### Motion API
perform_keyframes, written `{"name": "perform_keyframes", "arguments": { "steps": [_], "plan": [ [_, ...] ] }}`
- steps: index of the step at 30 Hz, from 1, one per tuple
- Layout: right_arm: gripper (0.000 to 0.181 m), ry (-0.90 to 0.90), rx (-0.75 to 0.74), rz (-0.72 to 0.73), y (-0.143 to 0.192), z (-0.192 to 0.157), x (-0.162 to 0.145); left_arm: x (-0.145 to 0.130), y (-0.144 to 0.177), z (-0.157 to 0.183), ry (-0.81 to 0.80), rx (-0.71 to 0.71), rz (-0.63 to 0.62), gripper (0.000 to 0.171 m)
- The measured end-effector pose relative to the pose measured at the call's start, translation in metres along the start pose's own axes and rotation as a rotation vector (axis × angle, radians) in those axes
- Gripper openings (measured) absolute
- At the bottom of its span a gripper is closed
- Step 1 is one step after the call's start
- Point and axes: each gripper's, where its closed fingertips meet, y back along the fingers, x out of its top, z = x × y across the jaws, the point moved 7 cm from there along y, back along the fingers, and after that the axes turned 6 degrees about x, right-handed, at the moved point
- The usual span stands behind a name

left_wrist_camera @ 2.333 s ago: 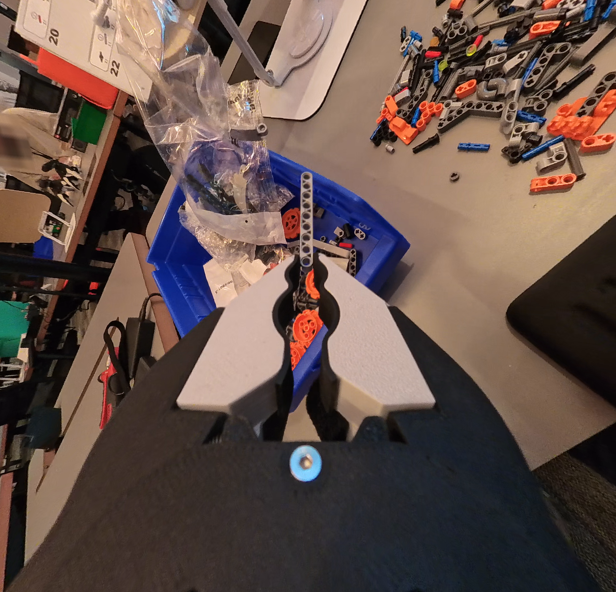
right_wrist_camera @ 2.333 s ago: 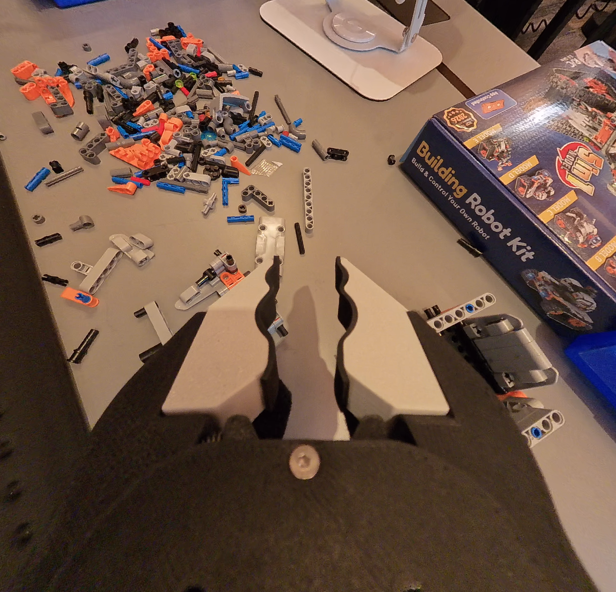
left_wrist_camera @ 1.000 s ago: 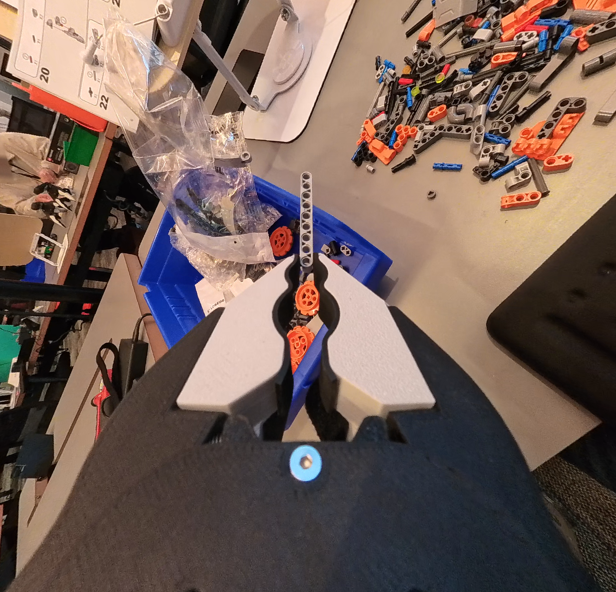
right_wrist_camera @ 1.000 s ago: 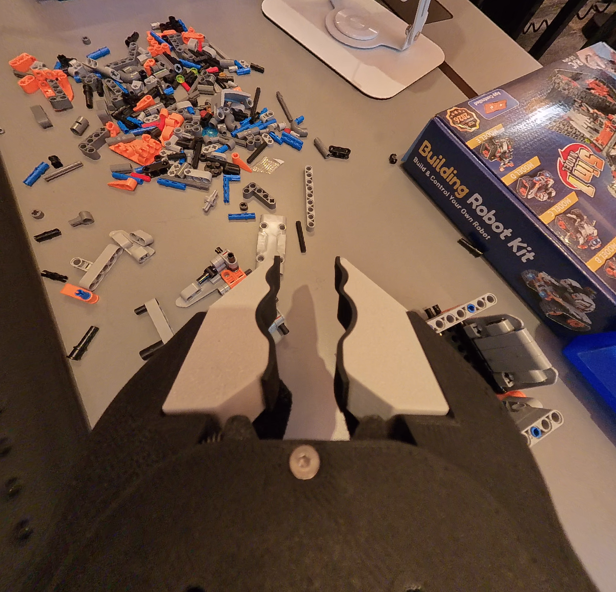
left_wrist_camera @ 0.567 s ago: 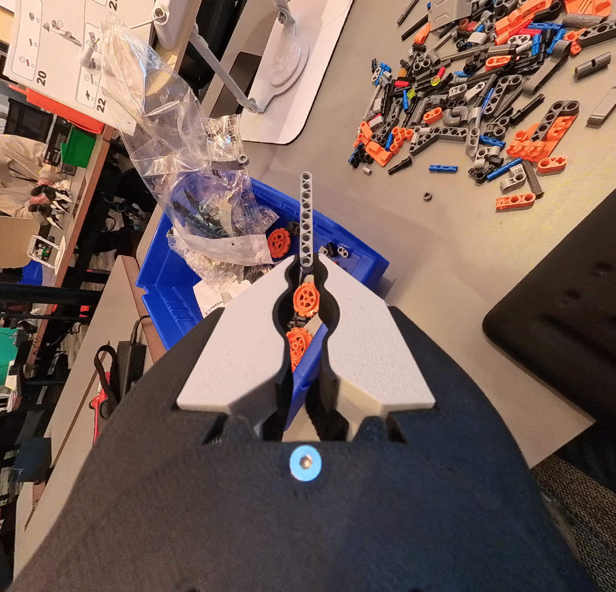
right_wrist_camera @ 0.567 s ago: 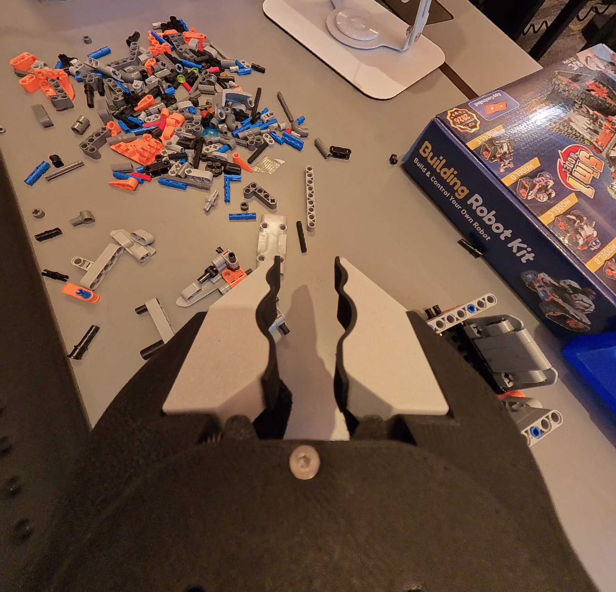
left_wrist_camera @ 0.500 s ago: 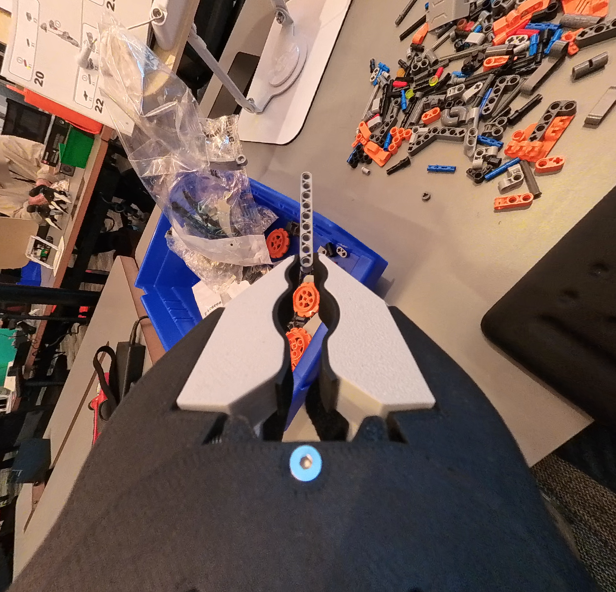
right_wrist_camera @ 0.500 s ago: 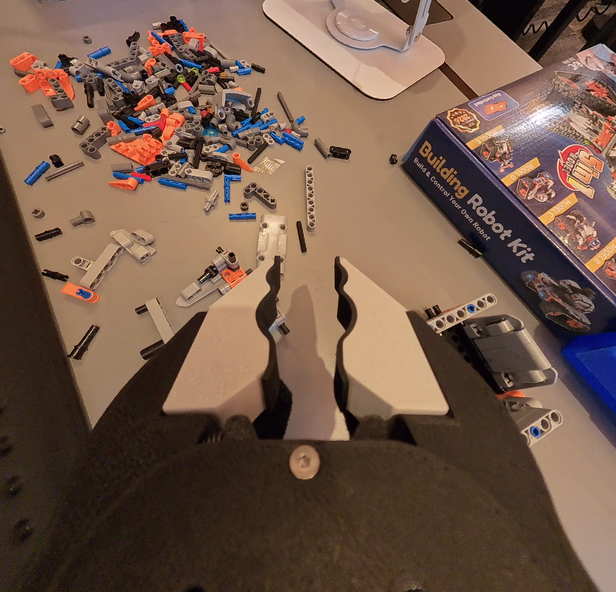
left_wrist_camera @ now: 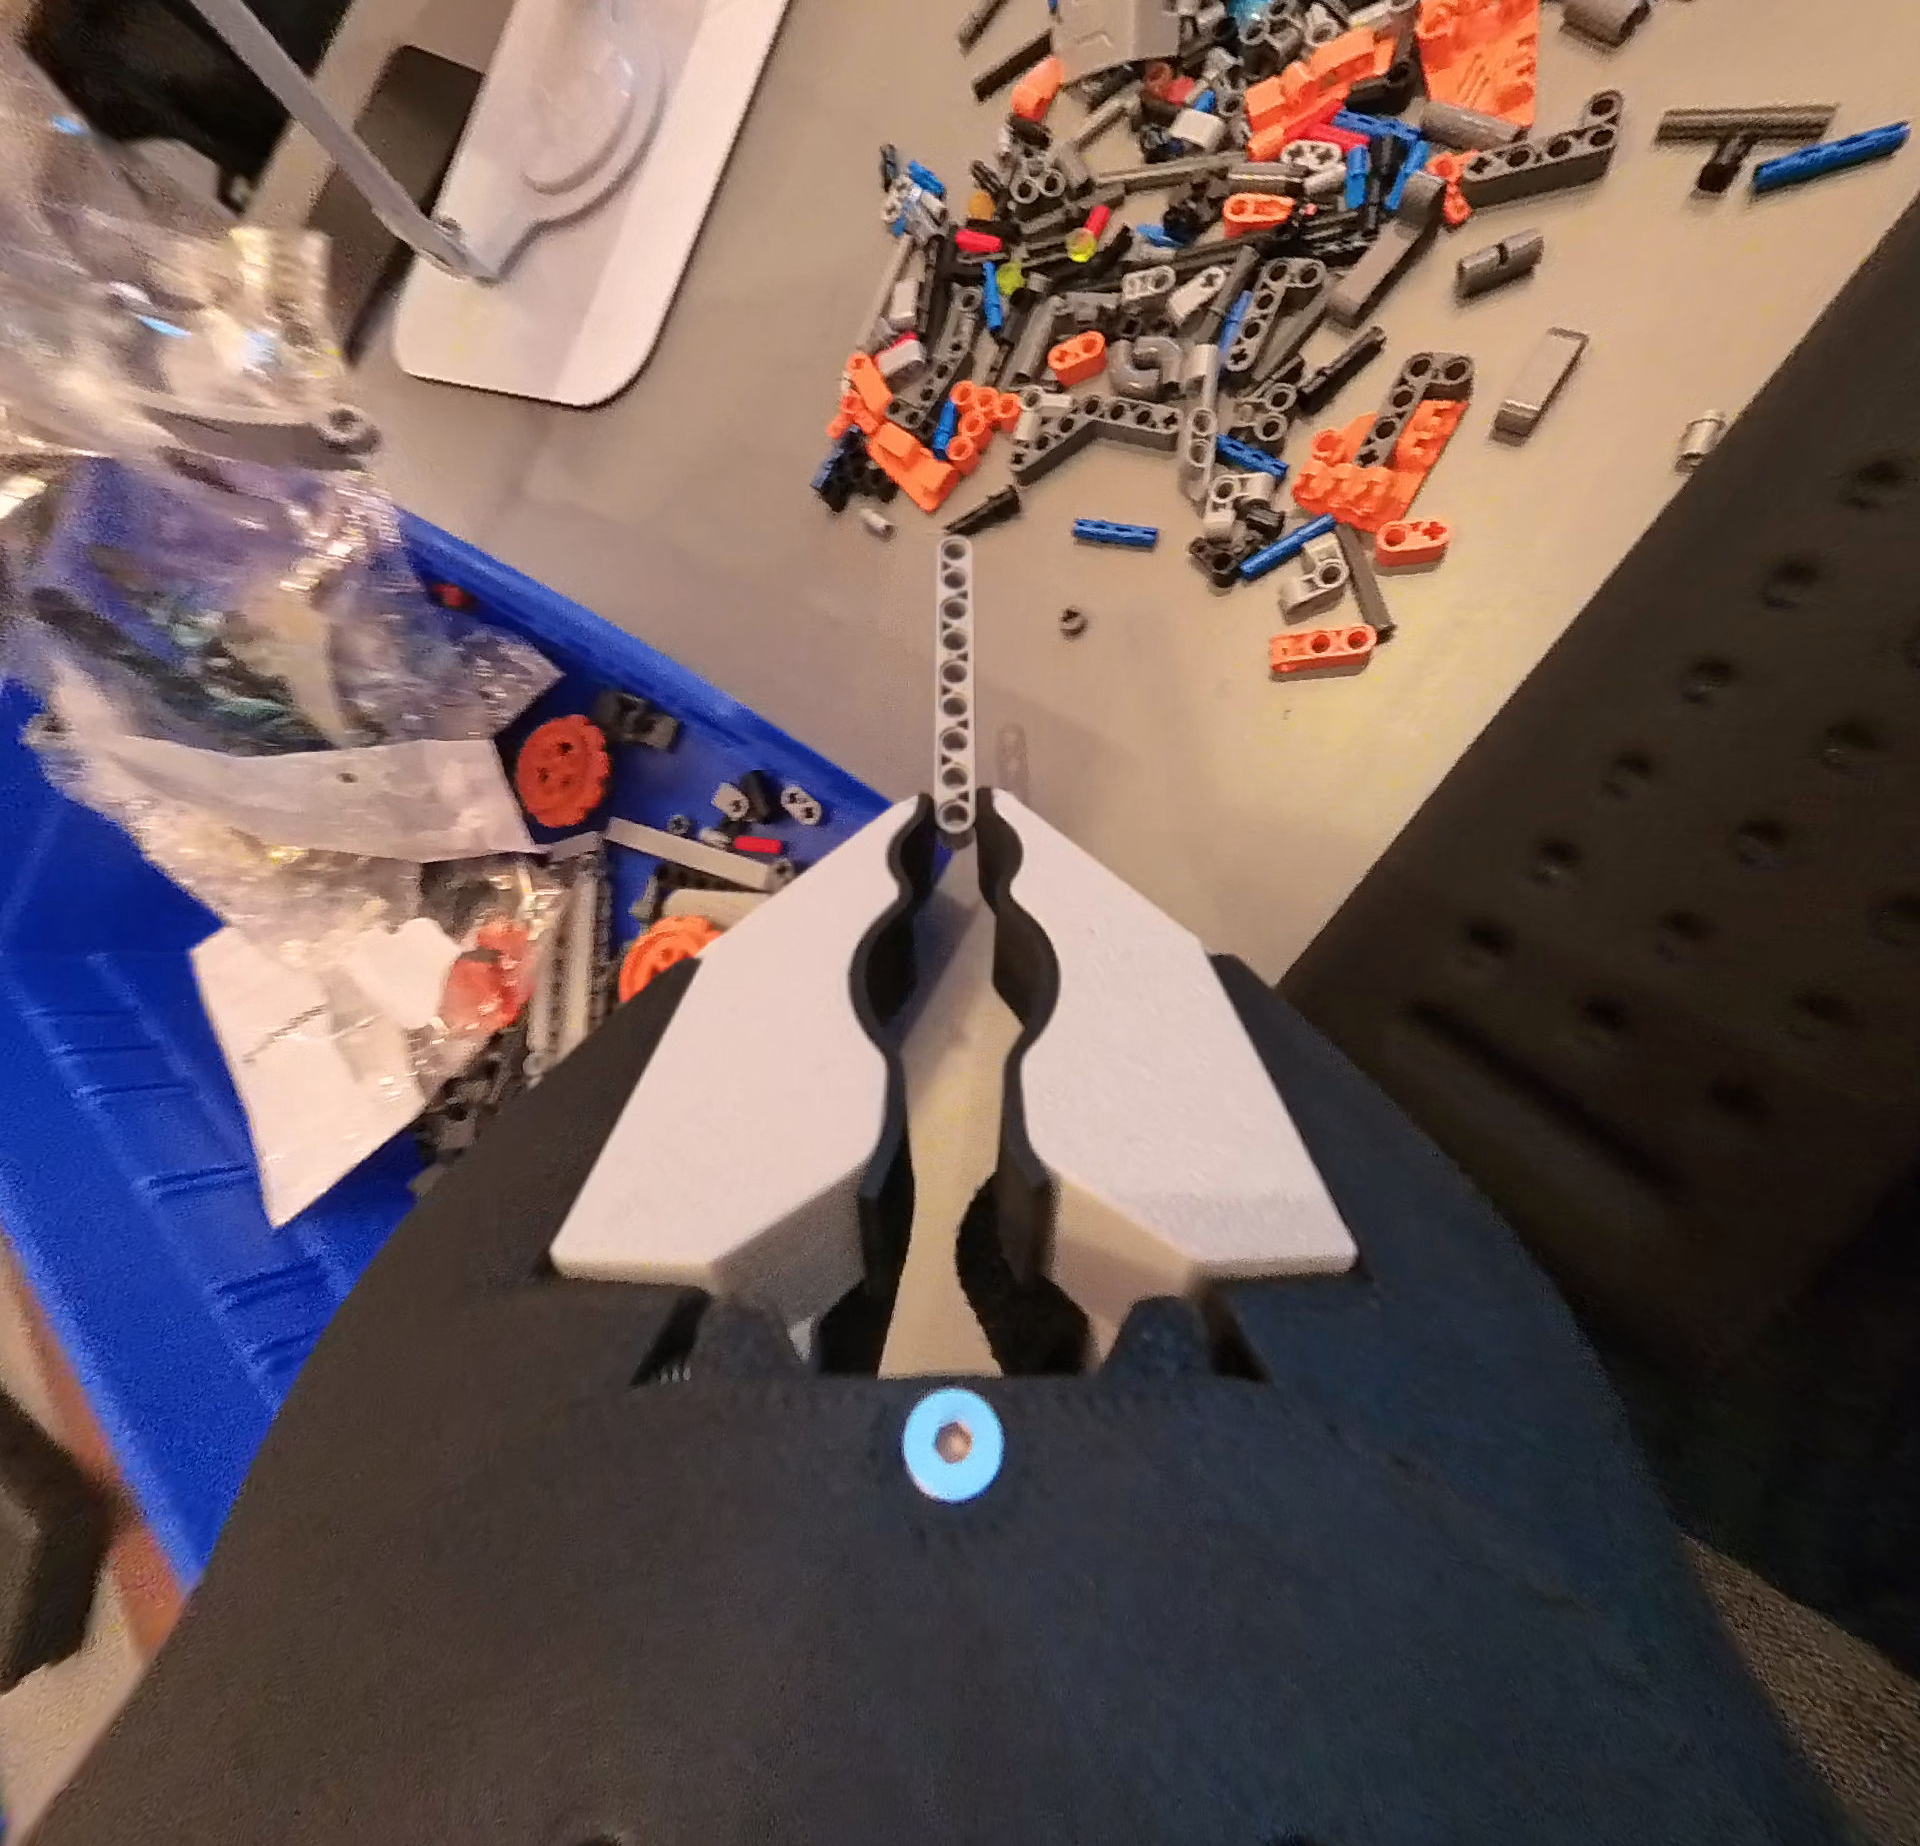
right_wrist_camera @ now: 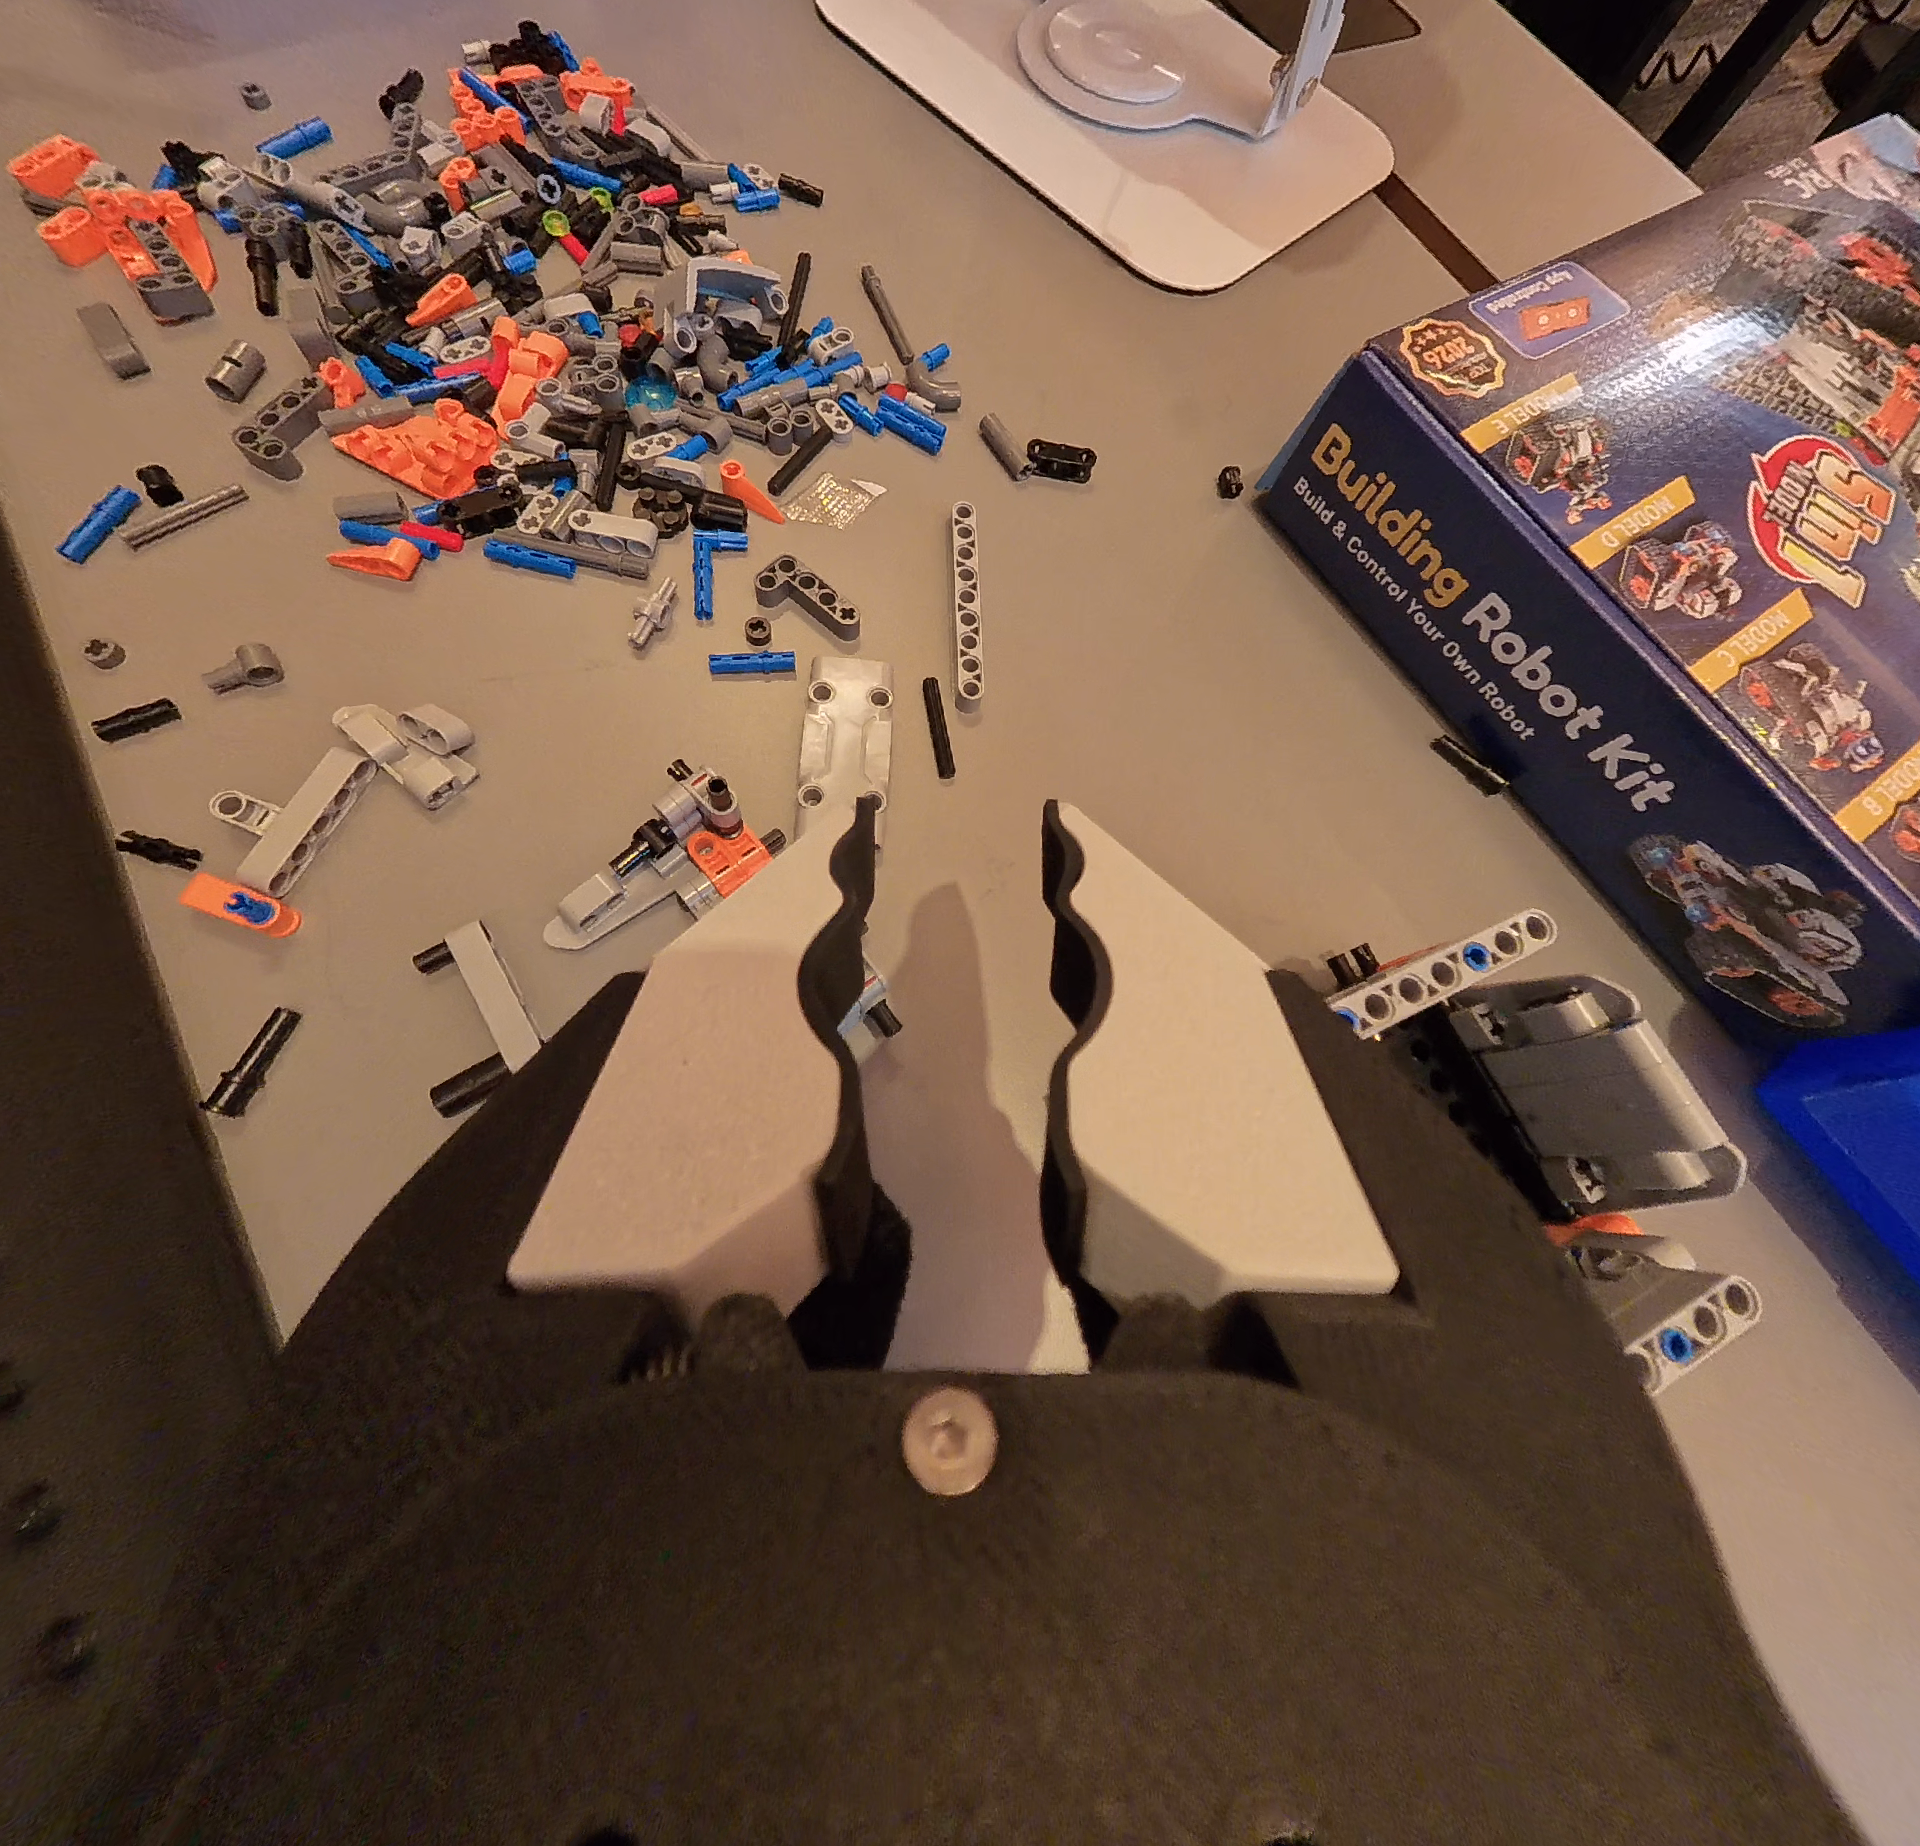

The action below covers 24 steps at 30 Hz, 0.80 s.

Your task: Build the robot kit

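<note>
My left gripper (left_wrist_camera: 956, 820) is shut on one end of a long light-grey holed beam (left_wrist_camera: 953, 669), which sticks straight out from the fingertips above the grey table. A blue bin (left_wrist_camera: 125, 1121) with orange gears, small parts and clear plastic bags (left_wrist_camera: 239, 653) lies to its left. A pile of orange, blue, grey and black building parts (left_wrist_camera: 1195, 269) lies ahead. My right gripper (right_wrist_camera: 951, 820) is open and empty, low over the table. A flat light-grey plate (right_wrist_camera: 847, 736) lies just beyond its left fingertip, and a second long grey beam (right_wrist_camera: 966, 607) lies ahead.
A white stand base (right_wrist_camera: 1112, 103) sits at the table's back. A blue kit box (right_wrist_camera: 1621, 549) lies at right, with a grey motor assembly (right_wrist_camera: 1558, 1079) before it. A black perforated mat (left_wrist_camera: 1662, 913) covers the near table edge. Loose parts (right_wrist_camera: 343, 788) lie scattered left of the right gripper. Some 45 cm of space lies between my two pairs of fingers. The left gripper is farther from the flat light-grey plate (right_wrist_camera: 847, 736), some 40 cm, than the right, some 8 cm.
My left gripper has swung right with the grey beam, from over the blue bin to over the bare table beside it. The right gripper has stayed still and open.
</note>
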Motion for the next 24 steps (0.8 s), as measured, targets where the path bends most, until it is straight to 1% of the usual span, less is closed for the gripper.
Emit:
{"name": "perform_keyframes", "arguments": {
  "steps": [4, 11, 24],
  "plan": [
    [0.031, 0.005, -0.001, -0.011, -0.001, -0.001, -0.001, -0.010, -0.016, 0.014, 0.032, -0.058, -0.039, 0.006],
    [0.031, 0.011, 0.003, -0.018, -0.002, -0.002, -0.001, -0.026, -0.030, 0.019, 0.129, -0.112, -0.075, 0.006],
    [0.031, 0.023, 0.005, -0.041, -0.004, -0.004, -0.002, -0.034, -0.048, 0.030, 0.170, -0.185, -0.101, 0.007]
  ]
}}
